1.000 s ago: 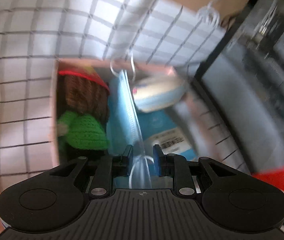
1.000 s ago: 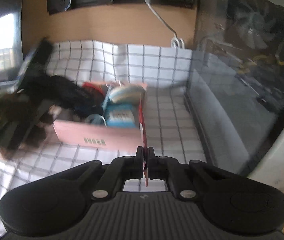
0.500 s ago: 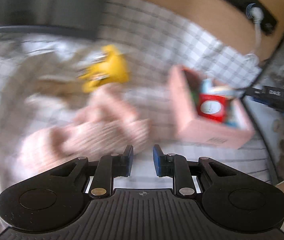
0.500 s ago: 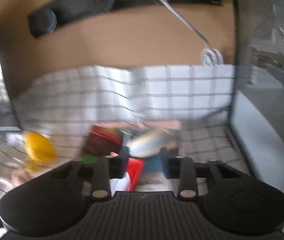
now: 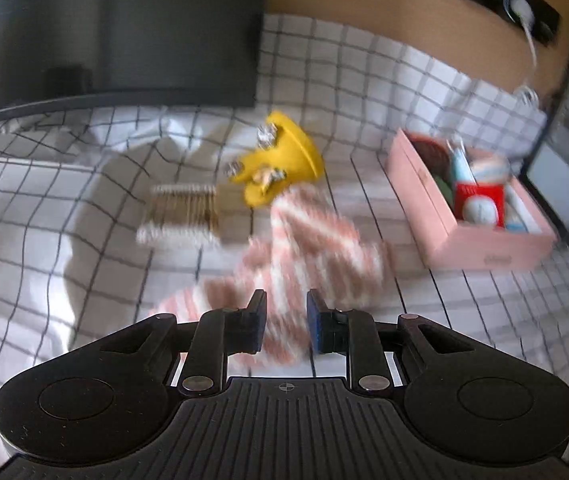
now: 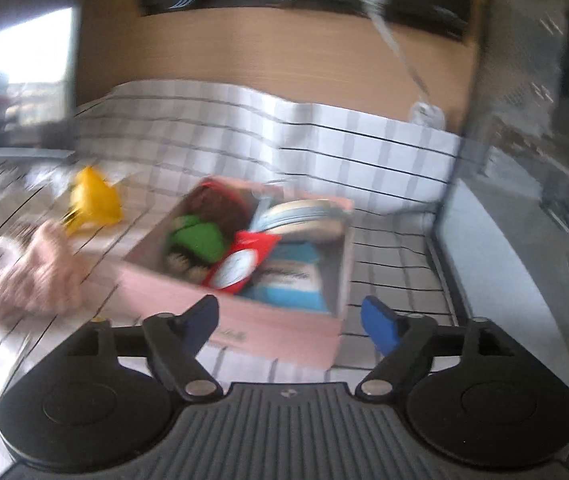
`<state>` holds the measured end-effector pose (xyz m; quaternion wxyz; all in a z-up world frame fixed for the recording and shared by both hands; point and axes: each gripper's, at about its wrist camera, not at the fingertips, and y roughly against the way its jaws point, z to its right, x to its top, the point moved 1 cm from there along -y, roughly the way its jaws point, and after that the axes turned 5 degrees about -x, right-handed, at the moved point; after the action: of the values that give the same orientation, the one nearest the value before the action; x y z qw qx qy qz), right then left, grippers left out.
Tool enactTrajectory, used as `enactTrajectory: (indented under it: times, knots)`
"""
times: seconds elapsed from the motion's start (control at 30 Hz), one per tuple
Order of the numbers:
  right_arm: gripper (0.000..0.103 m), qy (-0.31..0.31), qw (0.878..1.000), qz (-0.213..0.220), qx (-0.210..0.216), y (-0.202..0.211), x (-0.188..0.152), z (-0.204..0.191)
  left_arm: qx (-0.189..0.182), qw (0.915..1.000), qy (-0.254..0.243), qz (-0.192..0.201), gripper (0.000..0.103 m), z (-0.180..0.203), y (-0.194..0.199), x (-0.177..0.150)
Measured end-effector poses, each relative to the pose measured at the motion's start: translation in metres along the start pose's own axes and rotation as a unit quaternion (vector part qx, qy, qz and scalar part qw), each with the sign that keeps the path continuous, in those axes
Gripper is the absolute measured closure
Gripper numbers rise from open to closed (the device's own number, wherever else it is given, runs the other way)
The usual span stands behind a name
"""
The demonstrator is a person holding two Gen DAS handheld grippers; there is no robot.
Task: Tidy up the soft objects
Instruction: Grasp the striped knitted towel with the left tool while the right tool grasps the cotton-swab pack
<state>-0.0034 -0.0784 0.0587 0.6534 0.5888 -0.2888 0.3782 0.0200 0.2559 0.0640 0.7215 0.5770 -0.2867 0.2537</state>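
Red pouch (image 6: pixel 240 266) dropped tilted in pink box (image 6: pixel 268 320); right jaws opening, left narrow.

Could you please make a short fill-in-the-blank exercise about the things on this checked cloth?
1. The box that holds the soft things is ____ in colour.
2. The yellow toy lies ____ the box, on the checked cloth.
3. The striped sock has white and ____ stripes.
4. The red packet lies ____ the box.

Missing words: pink; outside; pink; inside
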Motion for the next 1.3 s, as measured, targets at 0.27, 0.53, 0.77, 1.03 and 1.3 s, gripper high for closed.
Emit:
enactTrajectory:
  times: [0.27,0.53,0.77,1.03,1.3]
  knots:
    - [0.019,0.049,0.998,0.0,0.043,0.01,0.0,-0.044,0.035,0.9922,0.118,0.021,0.079,-0.036,-0.009,0.014]
    - [0.018,0.104,0.986,-0.004,0.131,-0.008,0.047,-0.122,-0.001,0.9884,0.151,0.019,0.079,-0.05,-0.015,-0.011]
    - [0.003,0.176,0.956,0.025,0.233,-0.033,0.091,-0.223,0.014,0.9762,0.21,0.051,0.079,-0.094,0.004,-0.014]
    - [0.002,0.06,0.967,-0.124,0.214,-0.139,0.109,-0.337,0.068,0.9623,0.26,0.039,0.079,-0.127,0.042,-0.052]
    - [0.02,0.074,0.967,-0.169,0.177,-0.172,0.096,-0.362,0.088,0.9618,0.259,0.008,0.079,-0.126,0.053,-0.078]
